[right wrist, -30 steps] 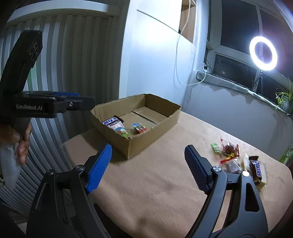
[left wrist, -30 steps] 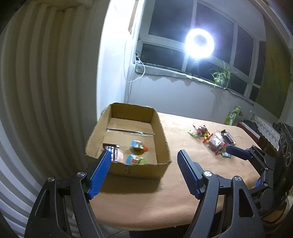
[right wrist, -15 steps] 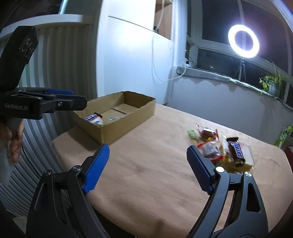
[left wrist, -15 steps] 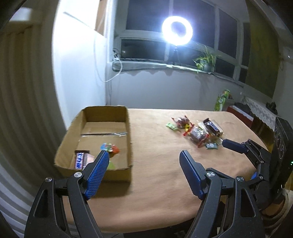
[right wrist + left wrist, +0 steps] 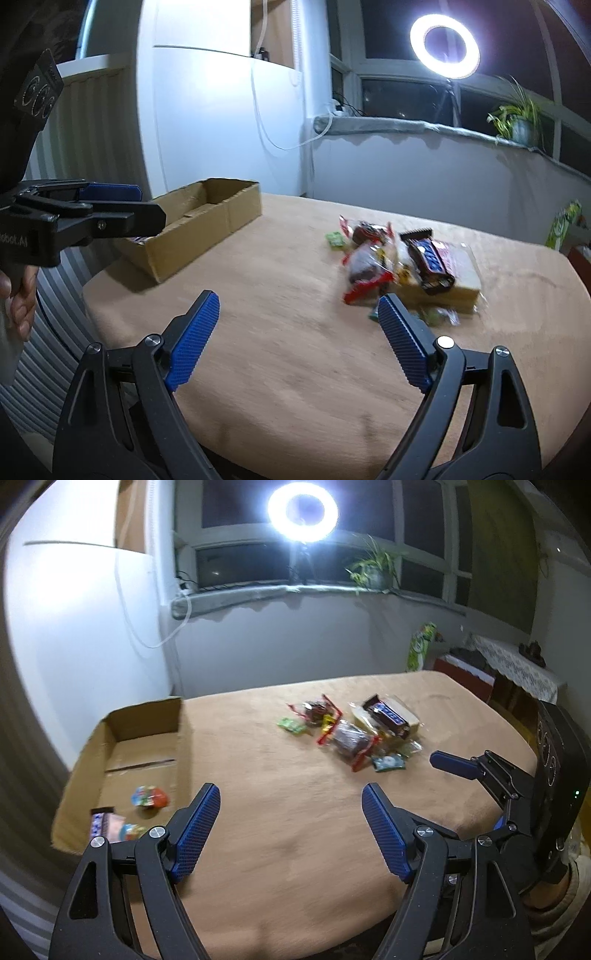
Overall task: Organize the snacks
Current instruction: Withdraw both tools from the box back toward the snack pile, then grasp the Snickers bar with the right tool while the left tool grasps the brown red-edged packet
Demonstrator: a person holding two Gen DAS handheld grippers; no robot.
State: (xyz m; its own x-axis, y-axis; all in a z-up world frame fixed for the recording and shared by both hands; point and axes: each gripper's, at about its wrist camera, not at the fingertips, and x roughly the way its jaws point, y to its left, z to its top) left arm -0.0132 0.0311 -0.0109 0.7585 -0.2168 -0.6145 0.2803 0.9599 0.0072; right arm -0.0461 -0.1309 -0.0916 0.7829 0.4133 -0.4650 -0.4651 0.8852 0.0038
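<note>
A pile of wrapped snacks (image 5: 354,731) lies on the tan table (image 5: 280,812), with a dark chocolate bar (image 5: 428,262) on top. An open cardboard box (image 5: 144,716) stands at the table's left end and holds three snacks (image 5: 149,797). My left gripper (image 5: 290,827) is open and empty above the table's near edge, between box and pile. My right gripper (image 5: 297,339) is open and empty, just short of the pile; it also shows in the left wrist view (image 5: 458,766). The box shows in the right wrist view (image 5: 207,229).
A lit ring light (image 5: 303,511) and a potted plant (image 5: 373,568) stand on the windowsill behind the table. A green bag (image 5: 419,646) and a low table with a lace cloth (image 5: 517,668) are at the far right. A white cabinet (image 5: 207,122) stands behind the box.
Both grippers have swung right, away from the box and toward the snack pile. The pile has come nearer in both views. Both stay open and empty.
</note>
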